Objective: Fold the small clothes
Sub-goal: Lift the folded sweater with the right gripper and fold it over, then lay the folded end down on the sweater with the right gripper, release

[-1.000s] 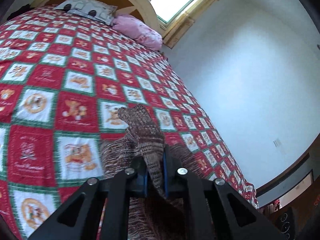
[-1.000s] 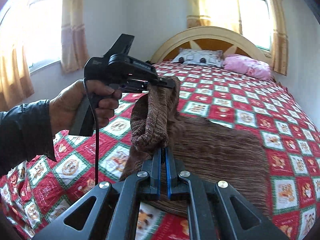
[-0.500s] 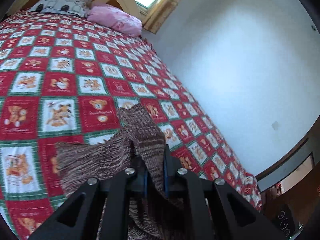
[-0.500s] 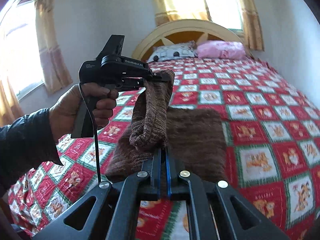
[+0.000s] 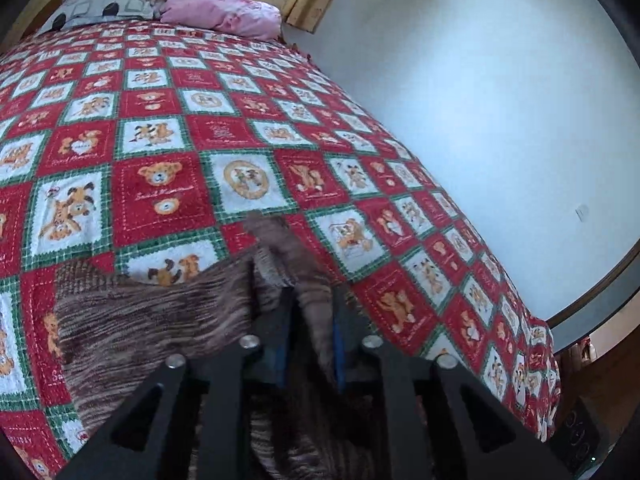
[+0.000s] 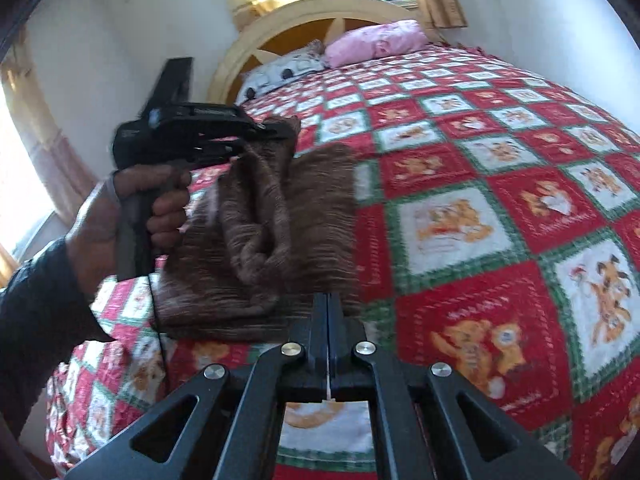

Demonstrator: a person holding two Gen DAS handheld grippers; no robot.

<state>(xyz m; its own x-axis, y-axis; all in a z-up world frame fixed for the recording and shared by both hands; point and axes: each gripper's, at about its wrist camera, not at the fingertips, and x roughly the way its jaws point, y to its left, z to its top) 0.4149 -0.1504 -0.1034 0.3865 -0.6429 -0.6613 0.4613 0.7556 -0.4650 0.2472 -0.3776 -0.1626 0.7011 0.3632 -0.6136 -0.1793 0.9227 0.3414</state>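
On bed (image 6: 500, 216) | left gripper (image 5: 310, 320) clamps sweater (image 5: 152, 320) | right gripper (image 6: 328, 312) closed, empty

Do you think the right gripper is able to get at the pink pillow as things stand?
Probably not: the pillow lies far off by the headboard, while the right gripper sits shut by the sweater.

Cloth on the bed, matt black plastic on the tools

The brown garment (image 6: 272, 236) was a coarse, ribbed knit with pale flecks. The bedspread (image 5: 168, 128) looked like soft, matt woven cloth. The left gripper (image 6: 276, 133) and the right gripper (image 6: 329, 320) had matt black plastic bodies with shiny metal screws. The headboard (image 6: 320, 12) was painted wood with a smooth finish.
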